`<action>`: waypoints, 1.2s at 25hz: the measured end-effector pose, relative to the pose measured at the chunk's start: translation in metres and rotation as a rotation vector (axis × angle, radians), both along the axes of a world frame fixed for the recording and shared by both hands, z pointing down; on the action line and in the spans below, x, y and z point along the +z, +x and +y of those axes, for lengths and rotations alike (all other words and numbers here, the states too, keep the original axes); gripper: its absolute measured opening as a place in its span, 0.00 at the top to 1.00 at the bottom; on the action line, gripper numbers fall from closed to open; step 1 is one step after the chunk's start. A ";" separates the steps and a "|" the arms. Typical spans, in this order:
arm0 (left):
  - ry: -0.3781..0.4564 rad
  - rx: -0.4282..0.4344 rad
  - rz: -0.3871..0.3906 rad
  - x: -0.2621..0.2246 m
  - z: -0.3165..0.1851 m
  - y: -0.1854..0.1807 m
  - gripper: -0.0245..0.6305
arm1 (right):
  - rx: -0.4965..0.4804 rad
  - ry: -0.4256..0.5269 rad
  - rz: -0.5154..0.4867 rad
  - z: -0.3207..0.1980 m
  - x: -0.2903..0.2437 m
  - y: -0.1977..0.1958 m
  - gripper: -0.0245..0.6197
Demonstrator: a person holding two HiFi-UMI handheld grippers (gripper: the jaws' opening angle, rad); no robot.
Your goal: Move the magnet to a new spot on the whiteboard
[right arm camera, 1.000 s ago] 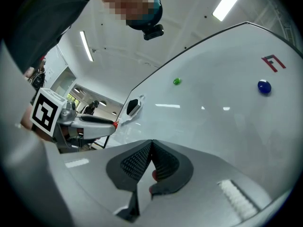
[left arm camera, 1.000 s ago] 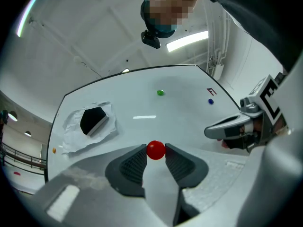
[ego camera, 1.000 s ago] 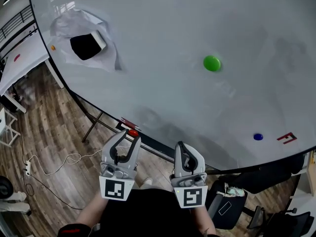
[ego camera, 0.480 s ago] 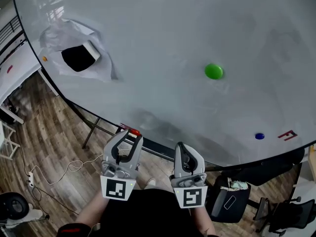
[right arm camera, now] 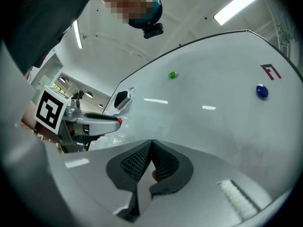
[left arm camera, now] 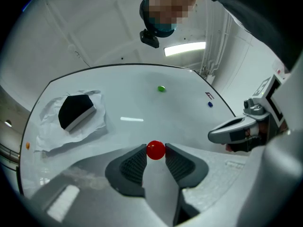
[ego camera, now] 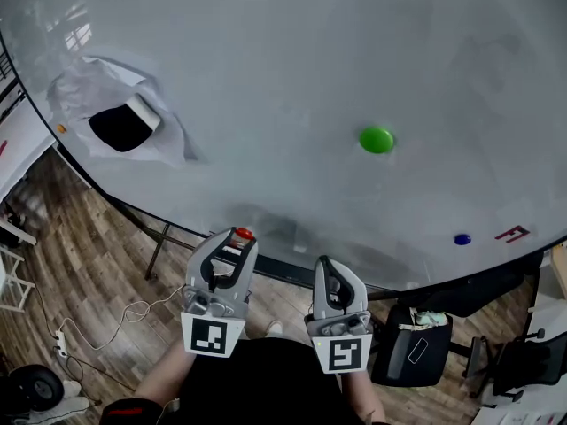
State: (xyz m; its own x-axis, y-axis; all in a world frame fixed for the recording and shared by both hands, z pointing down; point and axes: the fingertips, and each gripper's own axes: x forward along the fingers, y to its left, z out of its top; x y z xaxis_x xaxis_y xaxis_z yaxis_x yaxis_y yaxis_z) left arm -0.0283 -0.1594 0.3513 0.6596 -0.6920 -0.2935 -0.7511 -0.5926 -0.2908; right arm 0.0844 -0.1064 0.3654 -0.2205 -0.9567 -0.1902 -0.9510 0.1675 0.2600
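A small red magnet [left arm camera: 155, 150] sits pinched between the pads of my left gripper [left arm camera: 155, 151], which is shut on it. In the head view the left gripper [ego camera: 237, 237] holds this red magnet [ego camera: 244, 234] right at the lower edge of the whiteboard [ego camera: 266, 60]. My right gripper [ego camera: 324, 264] hangs beside it, just below the board's edge; its jaws [right arm camera: 151, 144] are shut with nothing between them. A green magnet [ego camera: 376, 139] and a blue magnet [ego camera: 462, 239] stick to the board.
A black eraser [ego camera: 122, 126] lies on crumpled clear plastic [ego camera: 75, 87] at the board's left. A red mark [ego camera: 513, 235] is drawn near the blue magnet. Below the board are its stand [ego camera: 159, 237], wooden floor, a cable [ego camera: 97, 326] and a black chair [ego camera: 412, 352].
The left gripper has crept up and forward with the red magnet, which now overlaps the board's lower edge. The head view has shifted, so the board's contents sit lower. The right gripper has stayed put.
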 end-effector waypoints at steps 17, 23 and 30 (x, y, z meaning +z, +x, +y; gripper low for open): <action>0.013 0.018 -0.014 -0.009 -0.027 0.027 0.76 | 0.112 -0.005 -0.019 0.006 0.003 0.027 0.96; -0.001 0.003 -0.011 -0.008 -0.037 0.030 0.76 | 0.124 0.001 -0.016 0.004 0.002 0.031 0.96; -0.003 0.004 -0.008 -0.008 -0.042 0.034 0.76 | 0.125 -0.009 -0.008 0.001 0.003 0.032 0.96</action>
State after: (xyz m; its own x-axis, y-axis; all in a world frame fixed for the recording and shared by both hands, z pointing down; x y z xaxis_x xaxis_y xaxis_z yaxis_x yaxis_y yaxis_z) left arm 0.0059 -0.2013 0.3432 0.6649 -0.6901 -0.2859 -0.7462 -0.5967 -0.2950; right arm 0.1166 -0.1052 0.3683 -0.0981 -0.9782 -0.1827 -0.9667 0.0501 0.2510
